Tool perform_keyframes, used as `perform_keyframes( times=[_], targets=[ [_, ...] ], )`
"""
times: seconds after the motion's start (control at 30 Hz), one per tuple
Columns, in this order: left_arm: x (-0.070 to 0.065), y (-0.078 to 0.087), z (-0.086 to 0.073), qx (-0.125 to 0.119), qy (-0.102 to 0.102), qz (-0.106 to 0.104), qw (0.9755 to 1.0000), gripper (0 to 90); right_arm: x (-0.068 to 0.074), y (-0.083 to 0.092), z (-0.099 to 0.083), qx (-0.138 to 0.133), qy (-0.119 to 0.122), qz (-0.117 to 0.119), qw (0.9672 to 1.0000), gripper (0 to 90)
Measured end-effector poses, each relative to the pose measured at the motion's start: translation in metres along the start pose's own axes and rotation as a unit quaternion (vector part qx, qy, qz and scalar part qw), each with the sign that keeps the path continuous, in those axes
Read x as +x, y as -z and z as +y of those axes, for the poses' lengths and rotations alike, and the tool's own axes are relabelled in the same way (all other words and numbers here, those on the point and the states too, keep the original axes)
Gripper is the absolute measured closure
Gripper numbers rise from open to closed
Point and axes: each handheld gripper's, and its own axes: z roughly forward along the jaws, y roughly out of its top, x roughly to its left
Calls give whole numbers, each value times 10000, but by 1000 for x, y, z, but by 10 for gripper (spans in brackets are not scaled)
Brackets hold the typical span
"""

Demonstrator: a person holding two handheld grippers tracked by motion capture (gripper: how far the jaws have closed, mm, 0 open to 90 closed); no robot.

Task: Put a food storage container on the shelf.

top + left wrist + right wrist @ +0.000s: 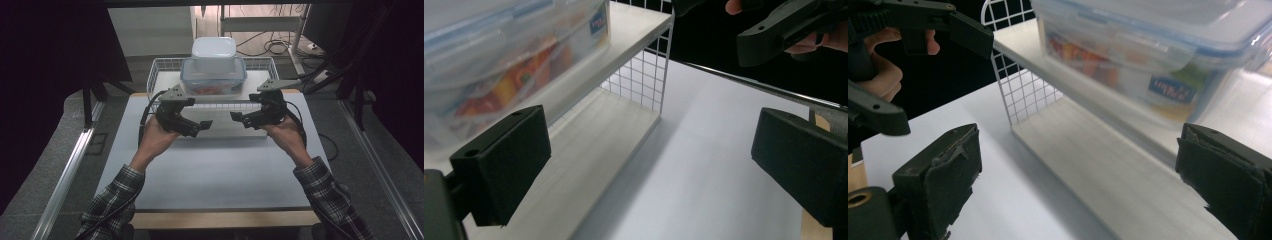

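i take the wire shelf [160, 67] as my landmark: a white rack with a grid back and sides, standing at the far edge of the table [210, 170]. my left gripper [197, 125] hovers just in front of the shelf's left half, above the table, its jaws spread wide apart with nothing between them. in the left gripper view those two black jaws frame the shelf's lower board and the grid end panel, and neither jaw touches the shelf. on the shelf's upper board, about centred, sits the clear food box [213, 76] with a blue-trimmed lid and orange and red contents showing through its wall. stacked on that lid is a smaller white tub [214, 50], upright. both my grippers point inward toward the shelf's middle, below the level of the food box. my right gripper [240, 118] hangs just in front of the shelf's right half, also clear of it, and its jaws stand wide apart as well, holding nothing. in the right gripper view its worn black pads [945, 185] bracket the lower board, with the food box above them on the upper board, its label facing me. my two grippers are near each other but apart, tips facing across the shelf's centre.
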Motion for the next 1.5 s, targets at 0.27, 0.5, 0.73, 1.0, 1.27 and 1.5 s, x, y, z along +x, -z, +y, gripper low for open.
perform_keyframes(
  times=[0.27,0.5,0.73,1.0,1.27,1.5],
  targets=[
    [-7,8,-19,-69,76,-10,9999,22,5,9,-19,-8,-73,87,9999,44],
    [-12,13,-37,-74,139,-12,9999,22,12,12,-31,35,-62,150,9999,38],
    [-18,17,-56,24,140,103,9998,22,15,16,-44,49,-48,112,9999,38],
    [-27,18,-77,92,168,225,9996,22,18,19,-66,103,-73,44,9999,26],
    [-35,17,-105,166,312,262,9990,19,19,19,-95,246,-178,-19,9995,0],
    [-44,14,-126,241,311,289,9988,9,19,19,-117,337,-247,-85,9991,0]
  ],
)
